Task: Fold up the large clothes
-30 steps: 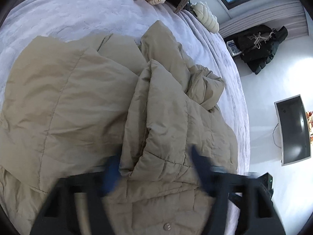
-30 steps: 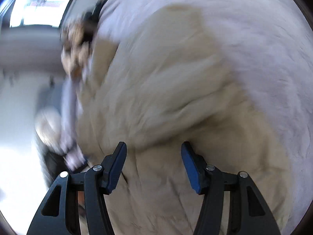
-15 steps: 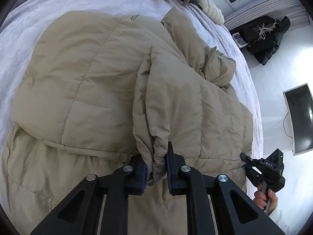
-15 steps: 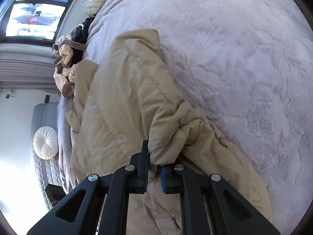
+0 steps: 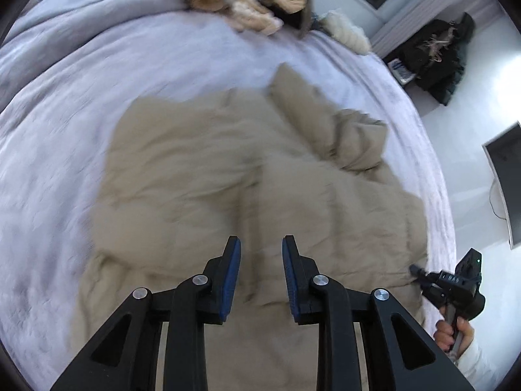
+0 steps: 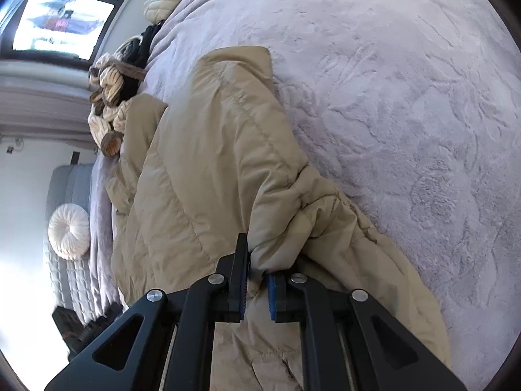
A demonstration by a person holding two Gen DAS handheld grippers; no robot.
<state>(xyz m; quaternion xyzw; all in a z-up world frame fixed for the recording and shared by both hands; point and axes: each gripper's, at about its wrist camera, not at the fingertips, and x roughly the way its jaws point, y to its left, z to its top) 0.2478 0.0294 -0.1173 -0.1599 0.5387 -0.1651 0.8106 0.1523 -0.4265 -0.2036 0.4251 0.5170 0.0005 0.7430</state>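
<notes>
Left wrist view first: the left hand-held gripper (image 5: 261, 273) hangs over the middle of the tan puffer coat (image 5: 247, 176), which is spread out on the bed (image 5: 65, 104). Its jaws are opening, with a clear gap between the blue pads and no fabric in them — looks like it's between grabs rather than carrying anything. The picture is blurry, so fine creases are hard to read. Down at the right edge a hand (image 5: 454, 329) holds the other hand-held gripper (image 5: 415, 271) right at the coat's edge. A pile of striped knitwear (image 5: 250, 3) sits at the far end of the bed, well apart from the coat.

Right wrist view: the right hand-held gripper (image 6: 257, 280) is narrow and pinching a bunched fold of the coat (image 6: 208, 176), though its jaws are easing open a touch. The fold bulges out just above the pads — probably a grip on the side flap so it can be pulled over the coat's body for the next fold.
</notes>
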